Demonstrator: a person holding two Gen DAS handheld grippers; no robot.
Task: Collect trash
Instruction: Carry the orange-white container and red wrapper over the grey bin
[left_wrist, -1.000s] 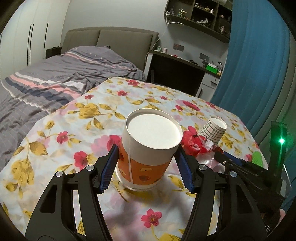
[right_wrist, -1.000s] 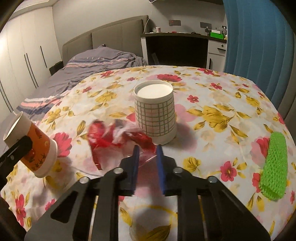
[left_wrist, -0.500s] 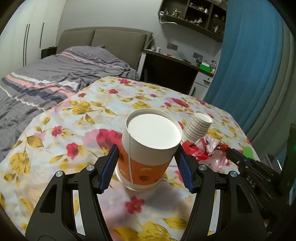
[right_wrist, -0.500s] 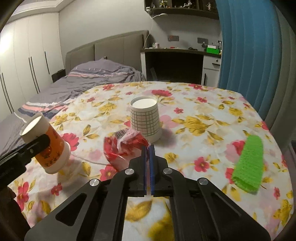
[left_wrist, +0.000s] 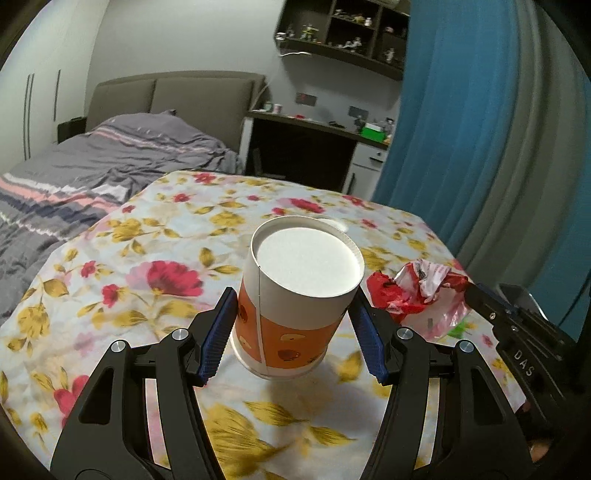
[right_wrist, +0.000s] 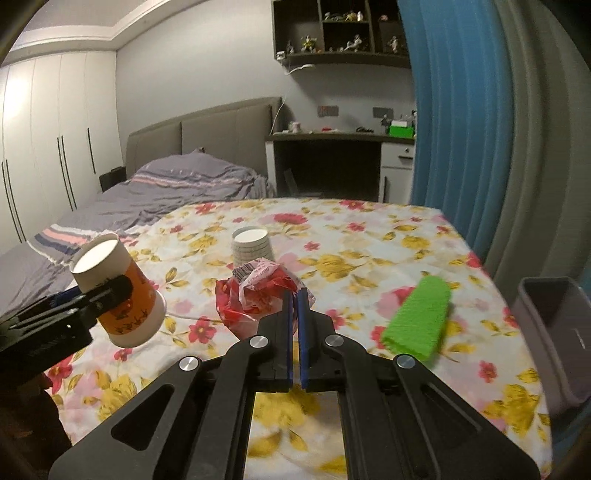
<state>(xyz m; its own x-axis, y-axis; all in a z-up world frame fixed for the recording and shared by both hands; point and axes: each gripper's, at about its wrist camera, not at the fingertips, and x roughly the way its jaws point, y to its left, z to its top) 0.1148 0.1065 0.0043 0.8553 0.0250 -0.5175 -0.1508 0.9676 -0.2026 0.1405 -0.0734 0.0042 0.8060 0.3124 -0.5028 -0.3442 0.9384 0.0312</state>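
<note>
Two claws loaded, both clear of the floral worktop (right_wrist: 369, 251).
Left claw (left_wrist: 295, 328) clamps an upside-down orange paper cup (left_wrist: 295, 295), pads on both sides, cup tilted and off the cloth; same cup visible from the right wrist view (right_wrist: 118, 291). Right claw (right_wrist: 294, 321) has just been closing, now pressed nearly together on the edge of a crumpled red-and-white plastic wrapper (right_wrist: 258, 291), wrapper hanging out in front of the tips; seen from the left view too (left_wrist: 417, 291). Checked paper cup (right_wrist: 251, 245) stands inverted on the worktop behind the wrapper. Green knitted cloth (right_wrist: 421, 321) lies on the worktop to the right. Grey bin (right_wrist: 554, 332) at the right edge, beside the worktop. Bed (right_wrist: 166, 192) in the background.
</note>
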